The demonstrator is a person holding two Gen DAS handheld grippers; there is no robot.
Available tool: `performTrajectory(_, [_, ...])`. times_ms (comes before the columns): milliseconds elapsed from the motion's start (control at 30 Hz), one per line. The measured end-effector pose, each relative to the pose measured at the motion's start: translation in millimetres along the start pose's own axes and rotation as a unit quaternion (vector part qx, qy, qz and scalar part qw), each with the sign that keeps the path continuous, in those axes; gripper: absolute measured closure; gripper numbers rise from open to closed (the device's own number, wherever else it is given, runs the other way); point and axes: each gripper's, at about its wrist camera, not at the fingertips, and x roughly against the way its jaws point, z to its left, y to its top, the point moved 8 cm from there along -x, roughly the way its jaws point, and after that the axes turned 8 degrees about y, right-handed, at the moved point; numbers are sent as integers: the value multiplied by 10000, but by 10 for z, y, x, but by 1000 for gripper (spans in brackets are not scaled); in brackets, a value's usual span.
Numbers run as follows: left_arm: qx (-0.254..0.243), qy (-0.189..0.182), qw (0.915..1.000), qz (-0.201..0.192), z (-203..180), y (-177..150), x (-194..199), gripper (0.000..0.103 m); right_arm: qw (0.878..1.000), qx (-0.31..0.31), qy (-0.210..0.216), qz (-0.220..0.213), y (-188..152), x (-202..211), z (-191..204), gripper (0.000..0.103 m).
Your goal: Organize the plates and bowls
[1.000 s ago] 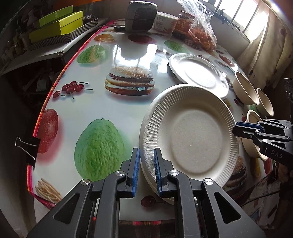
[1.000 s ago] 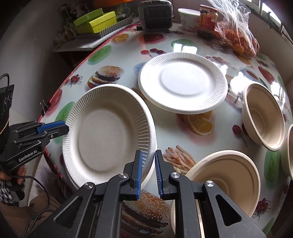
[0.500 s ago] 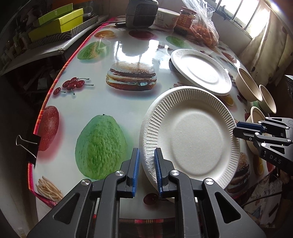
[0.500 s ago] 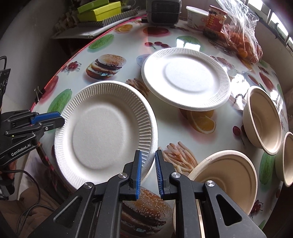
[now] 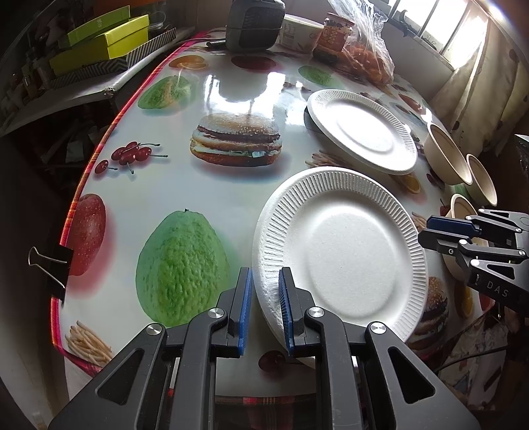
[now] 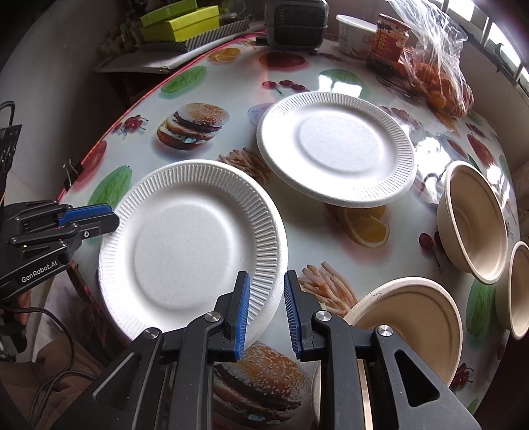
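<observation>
A white foam plate [image 5: 344, 254] [image 6: 185, 244] hangs tilted above the table's near edge. My left gripper [image 5: 264, 269] [image 6: 114, 218] is shut on its rim. My right gripper [image 6: 267, 274] [image 5: 426, 228] stands at the opposite rim; its jaws are opening, the rim is still between them, and a gap shows beside the right pad. A second white plate [image 6: 334, 149] [image 5: 360, 132] lies farther back. Two tan bowls [image 6: 472, 218] [image 6: 519, 291] stand at the right, and a shallower tan bowl [image 6: 413, 317] sits close to my right gripper.
The round table [image 5: 198, 198] has a glossy food-print cloth held by a binder clip [image 5: 49, 264] at its left edge. At the back stand a dark heater [image 5: 254, 23], a jar [image 5: 334, 39], a bag of oranges [image 5: 363, 56] and yellow-green boxes [image 5: 99, 43] on a side shelf.
The right gripper's jaws have parted from the plate's rim. The left gripper keeps its hold, and the plate has barely shifted.
</observation>
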Motion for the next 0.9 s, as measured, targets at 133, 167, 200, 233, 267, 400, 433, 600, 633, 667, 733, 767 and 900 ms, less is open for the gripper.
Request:
performTrajectory(133, [6, 7, 10000, 3, -2, 0, 5, 85, 10000, -3, 21, -19, -1, 6, 0, 81])
performTrajectory(167, [13, 11, 10000, -14, 3, 5, 13, 84, 10000, -7, 32, -30, 2, 11, -2, 80])
performTrajectory(200, [25, 23, 10000, -37, 11, 15, 24, 83, 10000, -16, 45, -49, 5, 19, -4, 79])
performTrajectory(233, [36, 32, 10000, -60, 21, 26, 35, 83, 9999, -24, 63, -78, 11, 32, -6, 78])
performTrajectory(267, [54, 33, 9999, -82, 30, 42, 46, 80, 9999, -40, 76, -121, 20, 50, -11, 76])
performTrajectory(400, [72, 14, 9998, -180, 39, 148, 95, 75, 9994, -87, 85, -311, 85, 156, -73, 68])
performTrajectory(433, [78, -6, 9997, -217, 31, 191, 115, 75, 9992, -103, 98, -378, 109, 195, -96, 67])
performTrajectory(600, [61, -278, 9984, -487, -90, 493, 216, 75, 9964, -261, 155, -788, 291, 424, -306, 60])
performTrajectory(633, [61, -322, 9981, -515, -117, 562, 217, 75, 9956, -312, 150, -871, 336, 472, -370, 59])
performTrajectory(667, [83, -339, 9980, -519, -134, 628, 208, 75, 9948, -353, 144, -949, 385, 516, -433, 58])
performTrajectory(733, [106, -415, 9976, -544, -183, 763, 179, 75, 9930, -413, 75, -1105, 485, 588, -578, 57])
performTrajectory(767, [147, -446, 9975, -532, -200, 827, 156, 75, 9922, -459, 42, -1154, 536, 610, -661, 56])
performTrajectory(900, [250, -541, 9970, -488, -271, 1046, 36, 75, 9902, -643, -22, -1237, 718, 618, -992, 56])
